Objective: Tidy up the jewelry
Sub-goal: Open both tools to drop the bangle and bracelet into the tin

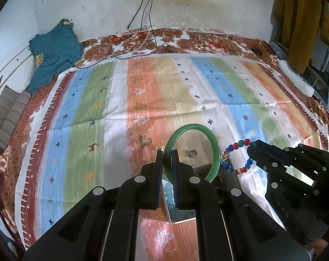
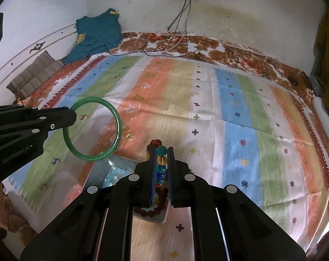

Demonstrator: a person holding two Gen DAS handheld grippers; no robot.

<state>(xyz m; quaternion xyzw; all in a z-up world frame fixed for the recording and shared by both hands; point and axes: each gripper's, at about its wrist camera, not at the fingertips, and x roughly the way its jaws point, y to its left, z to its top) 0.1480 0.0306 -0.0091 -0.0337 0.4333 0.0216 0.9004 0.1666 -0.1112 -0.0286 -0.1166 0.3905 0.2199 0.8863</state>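
My left gripper (image 1: 167, 153) is shut on a green jade bangle (image 1: 215, 148), which stands upright above the striped cloth. In the right wrist view the left gripper (image 2: 74, 117) comes in from the left edge, gripping the bangle (image 2: 118, 126) by its rim. My right gripper (image 2: 161, 151) is shut on a bracelet of red, blue, teal and amber beads (image 2: 161, 163). The bracelet (image 1: 236, 150) hangs in a loop from the right gripper (image 1: 253, 145). Under both grippers sit metal tins, one with pale blue beads (image 2: 114, 174), one with dark brown beads (image 2: 152, 212).
A small gold trinket (image 2: 129, 137) and a small ring-like piece (image 1: 193, 153) lie on the striped cloth (image 1: 88, 108). A teal shirt (image 1: 53, 52), a striped cushion (image 1: 5, 117) and cables (image 1: 142, 50) lie at the back. A white object (image 1: 295, 78) lies at the right edge.
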